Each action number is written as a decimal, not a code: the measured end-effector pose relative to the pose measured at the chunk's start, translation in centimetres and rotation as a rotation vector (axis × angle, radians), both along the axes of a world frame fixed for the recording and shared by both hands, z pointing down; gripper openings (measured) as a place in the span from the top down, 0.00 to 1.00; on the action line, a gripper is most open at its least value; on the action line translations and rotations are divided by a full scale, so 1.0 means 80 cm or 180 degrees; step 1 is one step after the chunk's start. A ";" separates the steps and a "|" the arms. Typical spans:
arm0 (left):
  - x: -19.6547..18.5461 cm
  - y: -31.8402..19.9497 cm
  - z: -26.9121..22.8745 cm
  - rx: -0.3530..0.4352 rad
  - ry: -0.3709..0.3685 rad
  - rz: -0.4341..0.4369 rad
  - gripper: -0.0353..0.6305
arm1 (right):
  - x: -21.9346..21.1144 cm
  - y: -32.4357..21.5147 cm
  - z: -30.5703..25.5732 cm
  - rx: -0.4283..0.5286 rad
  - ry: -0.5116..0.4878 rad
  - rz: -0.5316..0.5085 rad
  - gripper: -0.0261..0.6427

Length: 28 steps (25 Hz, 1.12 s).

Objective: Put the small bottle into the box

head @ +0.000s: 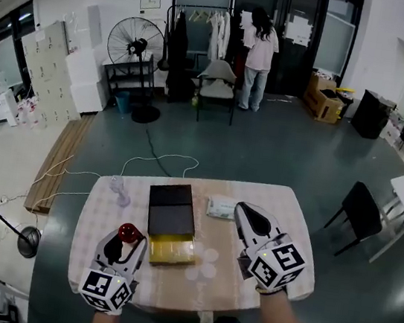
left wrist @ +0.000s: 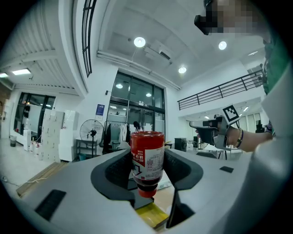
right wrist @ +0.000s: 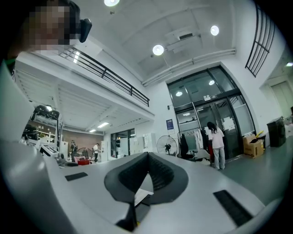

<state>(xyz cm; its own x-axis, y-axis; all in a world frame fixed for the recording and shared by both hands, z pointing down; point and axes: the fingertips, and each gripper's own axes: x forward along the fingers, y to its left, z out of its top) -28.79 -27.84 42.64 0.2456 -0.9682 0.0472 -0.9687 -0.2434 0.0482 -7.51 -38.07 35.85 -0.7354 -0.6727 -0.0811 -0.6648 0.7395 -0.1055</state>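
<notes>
My left gripper (head: 125, 242) is shut on the small red bottle (head: 128, 232) over the table's front left, just left of the box. In the left gripper view the bottle (left wrist: 147, 157) stands between the two dark pads (left wrist: 116, 169), its white label facing me and its red cap end nearest the camera. The box (head: 171, 251) lies mid-table with a yellow inside and its black lid (head: 171, 209) laid back behind it. My right gripper (head: 252, 219) hovers right of the box, its jaws closed together with nothing between them (right wrist: 148, 157).
The cloth-covered table (head: 284, 214) also carries a white tissue packet (head: 220, 208), a clear plastic item (head: 121, 191) and pale round discs (head: 202, 264). A black chair (head: 364, 211) stands to the right. Cables, fans and a distant person fill the floor beyond.
</notes>
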 end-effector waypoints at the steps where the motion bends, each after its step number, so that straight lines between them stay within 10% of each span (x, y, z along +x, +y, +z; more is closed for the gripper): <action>1: 0.001 -0.009 0.004 -0.0026 -0.0016 -0.0006 0.59 | -0.003 -0.009 0.002 -0.0003 0.0004 -0.0027 0.95; 28: 0.009 -0.144 0.291 -0.1585 -0.0448 0.0182 0.59 | -0.017 -0.097 0.121 -0.0473 0.0243 -0.0240 0.95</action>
<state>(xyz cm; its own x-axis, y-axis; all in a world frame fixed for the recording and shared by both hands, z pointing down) -28.06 -39.36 65.89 0.2555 -0.8052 0.5351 -0.9600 -0.2767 0.0420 -8.90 -45.85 45.56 -0.7845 -0.6158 0.0731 -0.6183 0.7676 -0.1687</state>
